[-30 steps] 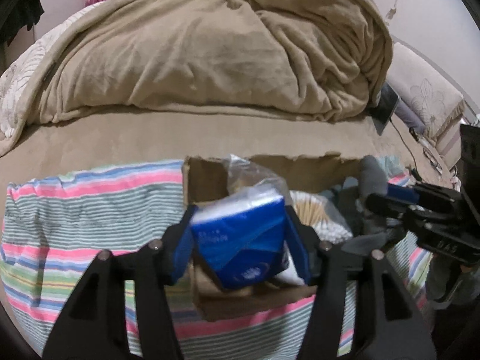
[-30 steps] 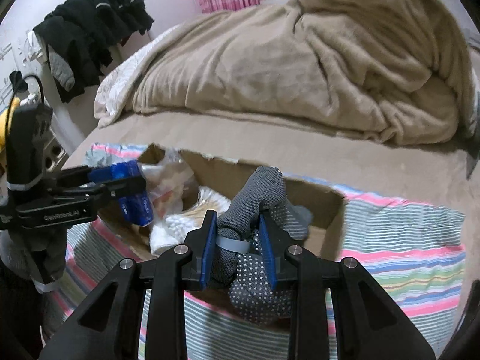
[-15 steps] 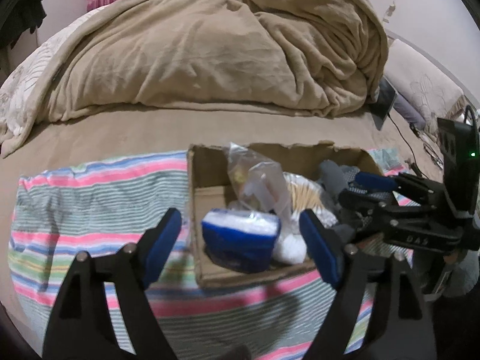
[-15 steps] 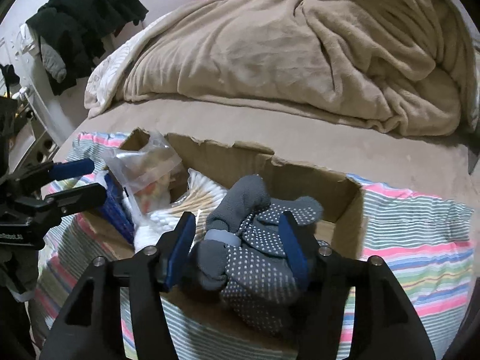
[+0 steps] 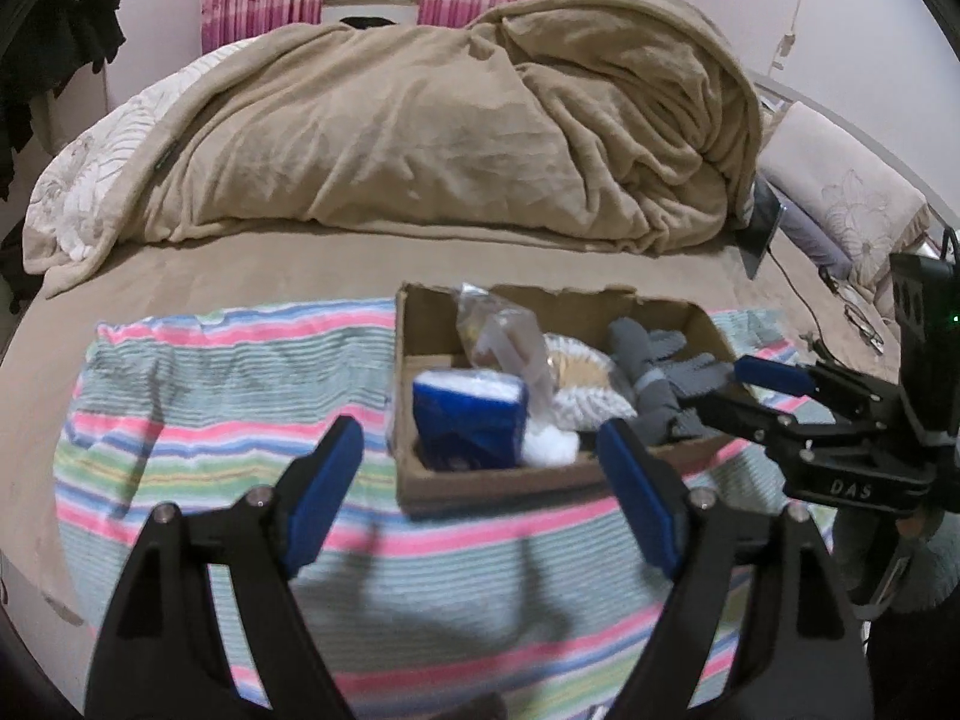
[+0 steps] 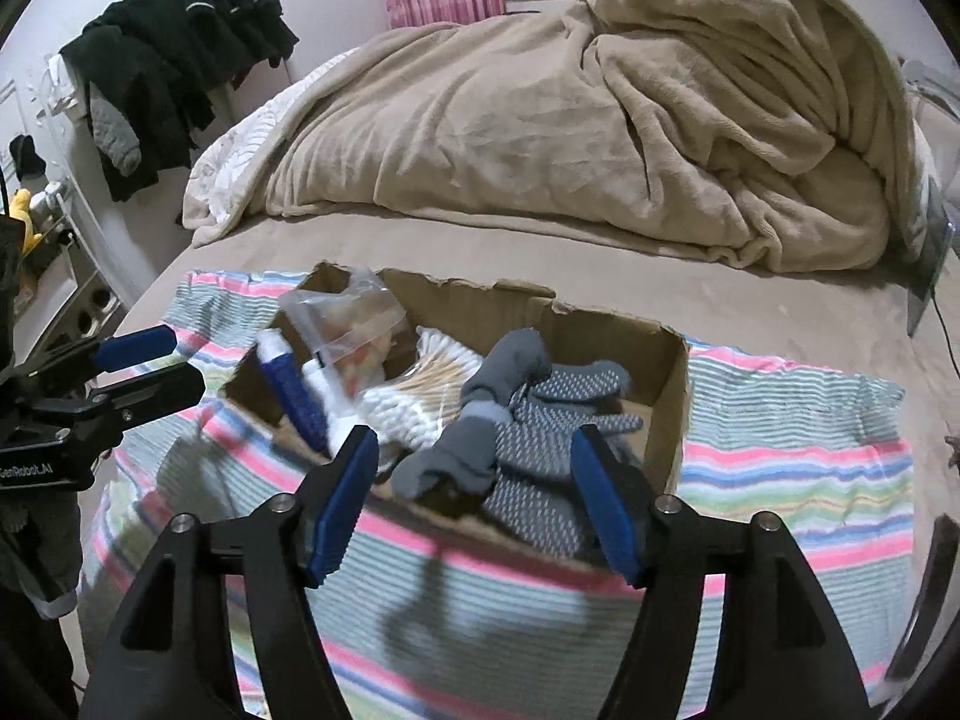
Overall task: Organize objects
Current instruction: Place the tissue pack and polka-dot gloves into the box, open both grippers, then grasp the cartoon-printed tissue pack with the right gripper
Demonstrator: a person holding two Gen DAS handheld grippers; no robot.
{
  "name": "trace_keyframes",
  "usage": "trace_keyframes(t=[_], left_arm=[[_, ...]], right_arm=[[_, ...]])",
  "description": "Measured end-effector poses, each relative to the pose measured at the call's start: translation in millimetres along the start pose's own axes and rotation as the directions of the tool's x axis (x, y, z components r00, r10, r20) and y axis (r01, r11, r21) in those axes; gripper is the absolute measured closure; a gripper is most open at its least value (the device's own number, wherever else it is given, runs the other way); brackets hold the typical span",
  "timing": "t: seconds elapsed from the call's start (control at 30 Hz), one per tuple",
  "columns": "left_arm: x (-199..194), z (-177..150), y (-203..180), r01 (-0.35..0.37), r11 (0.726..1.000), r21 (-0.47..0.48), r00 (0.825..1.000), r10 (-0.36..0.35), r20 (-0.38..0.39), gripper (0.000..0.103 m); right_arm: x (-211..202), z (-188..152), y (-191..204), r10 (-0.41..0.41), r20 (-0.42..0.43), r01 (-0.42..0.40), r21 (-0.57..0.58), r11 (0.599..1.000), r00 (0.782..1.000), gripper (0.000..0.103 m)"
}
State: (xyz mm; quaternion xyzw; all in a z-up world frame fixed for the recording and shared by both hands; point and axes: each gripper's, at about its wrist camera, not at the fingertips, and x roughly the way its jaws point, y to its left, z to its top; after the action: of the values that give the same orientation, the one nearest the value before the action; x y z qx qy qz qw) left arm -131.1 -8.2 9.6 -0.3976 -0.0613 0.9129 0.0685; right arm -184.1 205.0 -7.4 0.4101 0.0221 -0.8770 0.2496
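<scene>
A cardboard box sits on a striped cloth on the bed. In it lie a blue tissue pack, a clear plastic bag, a bag of cotton swabs and grey dotted gloves. My left gripper is open and empty, just in front of the box. My right gripper is open and empty, in front of the gloves. Each gripper shows in the other's view, the right and the left.
A rumpled beige blanket fills the back of the bed. A pillow and a cable lie at the right. Dark clothes hang on the left wall.
My left gripper let go of the blue tissue pack into the box and drew back. My right gripper let go of the grey gloves into the box and drew back. Both opened wide.
</scene>
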Motion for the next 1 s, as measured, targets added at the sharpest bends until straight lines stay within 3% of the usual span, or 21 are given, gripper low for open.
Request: trace_keyframes(t=[0.4,1.0], left_arm=[[-38.0,-35.9,-3.4,0.012,0.999,-0.032,1.000,-0.012,0.010,0.021],[-69.8,-98.4,-3.0,0.028,0.998,-0.064,0.999,-0.031,-0.034,0.021]], right_arm=[[-39.0,-34.5,27.8,0.002,0.002,-0.002,-0.017,1.000,1.000,0.030],[-53.4,-89.0,67.5,0.030,-0.069,-0.034,-0.059,0.998,0.997,0.023]])
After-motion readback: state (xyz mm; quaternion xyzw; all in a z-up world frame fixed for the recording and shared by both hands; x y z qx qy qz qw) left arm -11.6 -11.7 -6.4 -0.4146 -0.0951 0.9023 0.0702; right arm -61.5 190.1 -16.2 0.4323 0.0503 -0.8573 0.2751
